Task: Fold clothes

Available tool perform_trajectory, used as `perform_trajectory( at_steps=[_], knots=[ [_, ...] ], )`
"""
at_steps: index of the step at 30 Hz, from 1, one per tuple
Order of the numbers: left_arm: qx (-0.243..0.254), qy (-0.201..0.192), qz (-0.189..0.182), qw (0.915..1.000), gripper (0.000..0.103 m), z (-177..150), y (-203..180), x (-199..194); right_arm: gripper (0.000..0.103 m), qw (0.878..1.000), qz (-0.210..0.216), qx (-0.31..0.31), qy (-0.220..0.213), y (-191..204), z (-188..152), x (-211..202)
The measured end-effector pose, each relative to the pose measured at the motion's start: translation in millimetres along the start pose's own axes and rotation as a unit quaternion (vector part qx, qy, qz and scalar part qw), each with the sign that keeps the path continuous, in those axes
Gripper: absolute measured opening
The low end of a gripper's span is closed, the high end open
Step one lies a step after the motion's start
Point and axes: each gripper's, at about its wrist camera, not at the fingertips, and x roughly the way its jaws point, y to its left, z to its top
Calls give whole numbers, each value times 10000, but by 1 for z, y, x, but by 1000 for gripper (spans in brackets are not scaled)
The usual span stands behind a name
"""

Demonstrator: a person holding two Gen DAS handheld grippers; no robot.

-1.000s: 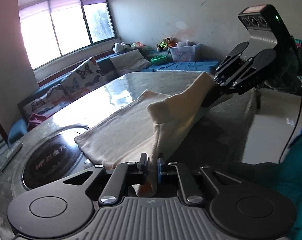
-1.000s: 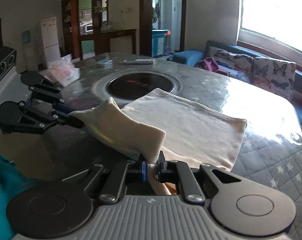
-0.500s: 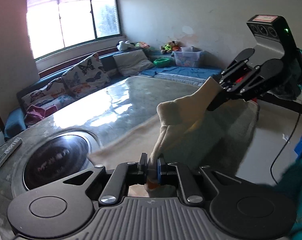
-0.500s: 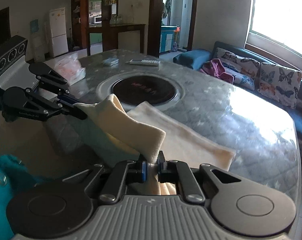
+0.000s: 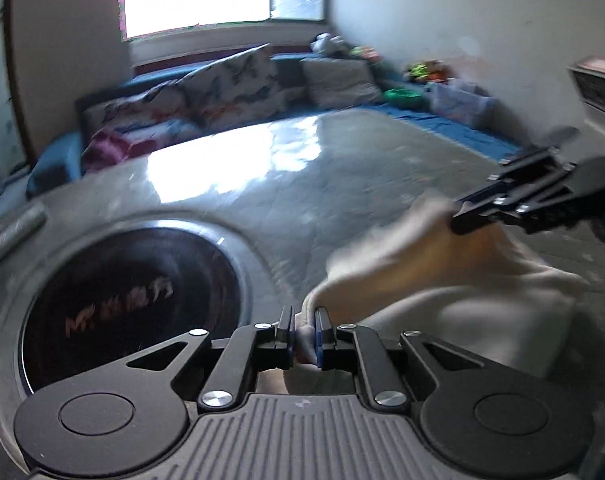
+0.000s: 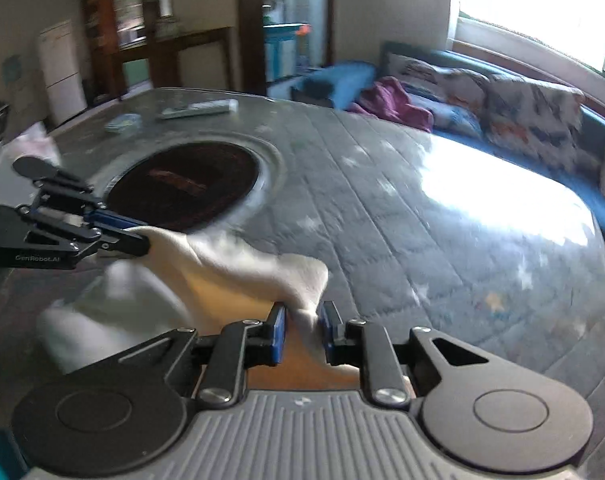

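Cream cloth (image 5: 442,280) is bunched and held up off the tabletop (image 5: 342,184), strung between both grippers. Long axis runs gripper to gripper, i.e. along the near tabletop edge, sagging in the middle w/ loose folds hanging below.

Left gripper (image 5: 303,334): fingers clamped on a corner of the cloth, fabric pinched between the blue pads. In right wrist view the same gripper (image 6: 142,240) comes in from the left, tips shut on the cloth's far end.

Right gripper (image 6: 304,334): fingers closed on the opposite corner, fabric wedged between pads, though a small gap shows each side of the fold. In left wrist view it (image 5: 458,222) enters from the right, biting the cloth's upper edge.

Both views motion-blurred, so fold lines and hem are hard to read.

Tabletop is grey, quilted-looking under a glossy cover, bright window glare mid-surface. Round dark inset hob (image 5: 134,300) sits just beside the left gripper. Remote (image 6: 198,109) lies at the far edge, well apart from the cloth. Wide bare surface beyond the cloth toward the sofa (image 6: 502,96).
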Motion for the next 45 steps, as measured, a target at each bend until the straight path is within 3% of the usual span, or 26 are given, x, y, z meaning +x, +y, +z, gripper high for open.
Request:
perform_trajectory(
  at_steps=[4, 8, 11, 15, 19, 25, 27, 29, 35, 38, 40, 45],
  knots=[
    [-173, -62, 156, 9997, 16, -4, 7, 0, 20, 9986, -250, 446, -149, -10, -21, -4],
    [-275, -101, 586, 9979, 16, -2, 8, -3, 21, 9952, -362, 859, -310, -18, -39, -23],
    [-610, -256, 697, 9954, 16, 6, 9, -15, 21, 9916, -425, 1144, -417, -24, -52, -34],
    [-749, -511, 348, 9953, 17, 8, -15, -34, 21, 9858, -455, 1551, -454, -37, -58, -31],
    [-734, -422, -33, 9964, 18, 0, -45, -36, 21, 9805, -472, 1841, -498, -44, -64, -24],
    [-821, -129, -222, 9963, 18, -12, -62, -22, 25, 9814, -803, 1634, -604, -36, -70, -18],
    [-845, -72, -226, 9961, 18, -14, -65, -19, 22, 9812, -878, 1606, -606, -35, -70, -19],
    [-843, -20, -184, 9963, 18, -16, -68, -17, 12, 9809, -962, 1574, -610, -34, -69, -20],
    [-893, -42, -131, 9959, 18, -15, -62, -23, 11, 9797, -1205, 1473, -638, -30, -66, -23],
    [-885, -167, -134, 9958, 18, -6, -58, -26, 13, 9819, -1016, 1401, -770, -28, -57, -29],
    [-879, -190, -118, 9959, 18, 1, -55, -23, 13, 9858, -654, 1334, -789, -24, -47, -28],
    [-912, -85, -74, 9958, 18, 16, -48, -3, 13, 9926, -315, 979, -648, -9, -28, -7]
  ],
)
